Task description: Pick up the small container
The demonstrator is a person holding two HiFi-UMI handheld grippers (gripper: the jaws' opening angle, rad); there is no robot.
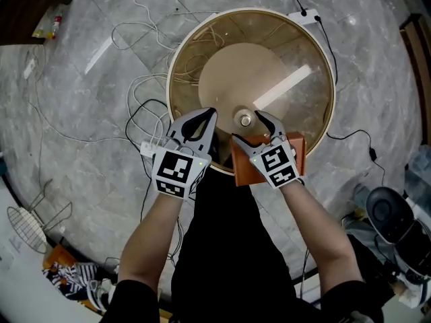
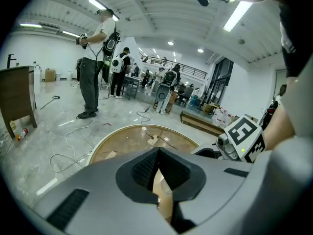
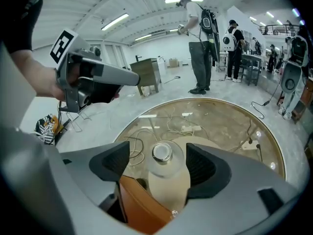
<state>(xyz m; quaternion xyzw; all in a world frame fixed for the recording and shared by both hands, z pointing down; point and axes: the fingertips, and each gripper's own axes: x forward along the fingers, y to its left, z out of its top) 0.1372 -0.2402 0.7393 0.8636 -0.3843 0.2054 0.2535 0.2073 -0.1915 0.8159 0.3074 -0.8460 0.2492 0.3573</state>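
Note:
The small container [image 1: 245,120] is a clear little jar with a silvery cap, standing on the round glass table [image 1: 176,59] near its front edge. My right gripper [image 1: 246,125] reaches around it. In the right gripper view the container [image 3: 162,153] stands between the wide-apart jaws of the right gripper [image 3: 157,156], and a gap shows beside the left pad. My left gripper [image 1: 213,112] hovers just left of it over the table's edge. In its own view the left gripper [image 2: 157,151] has its tips together with nothing held.
An orange-brown box [image 1: 244,170] sits under my right gripper at the table's front edge. White and black cables [image 1: 145,106] trail over the marble floor, with a power strip [image 1: 303,17] at the back. Several people [image 2: 93,58] stand far off.

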